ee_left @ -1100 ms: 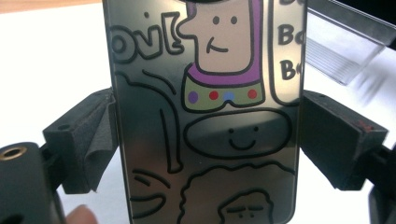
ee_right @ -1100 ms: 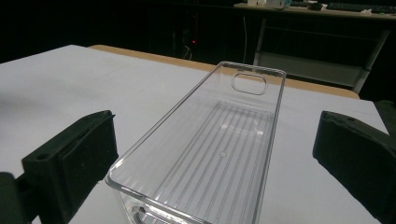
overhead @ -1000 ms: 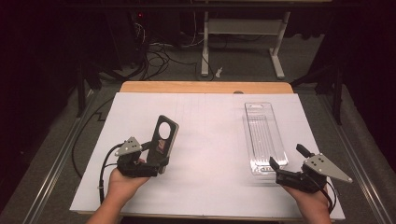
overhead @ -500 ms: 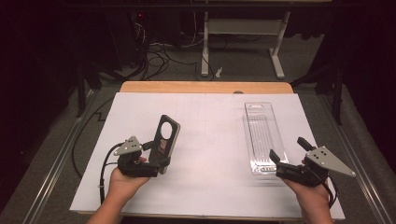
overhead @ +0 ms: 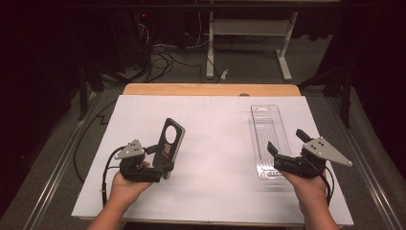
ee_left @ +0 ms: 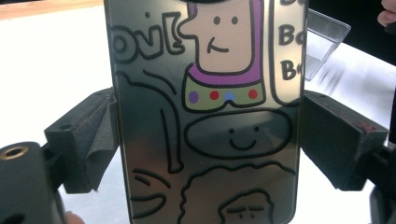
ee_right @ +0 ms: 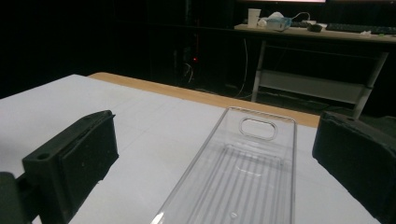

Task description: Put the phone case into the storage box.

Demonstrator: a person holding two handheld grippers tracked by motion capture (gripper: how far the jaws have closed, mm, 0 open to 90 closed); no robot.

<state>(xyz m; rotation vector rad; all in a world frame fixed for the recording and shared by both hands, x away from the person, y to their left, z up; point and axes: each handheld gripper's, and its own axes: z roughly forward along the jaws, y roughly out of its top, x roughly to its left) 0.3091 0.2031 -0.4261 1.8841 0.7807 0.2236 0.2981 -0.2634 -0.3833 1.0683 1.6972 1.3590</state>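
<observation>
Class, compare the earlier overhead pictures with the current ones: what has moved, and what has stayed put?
The right gripper has lifted and drawn toward the clear tray's near end, open, gripping nothing. The left gripper stayed put, clamped on the phone case. The tray has not shifted.

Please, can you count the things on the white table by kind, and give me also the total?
Phone case with cartoon drawings, held upright in the left gripper: 1
Clear plastic tray, lying flat in front of the open right gripper: 1
Total: 2
</observation>
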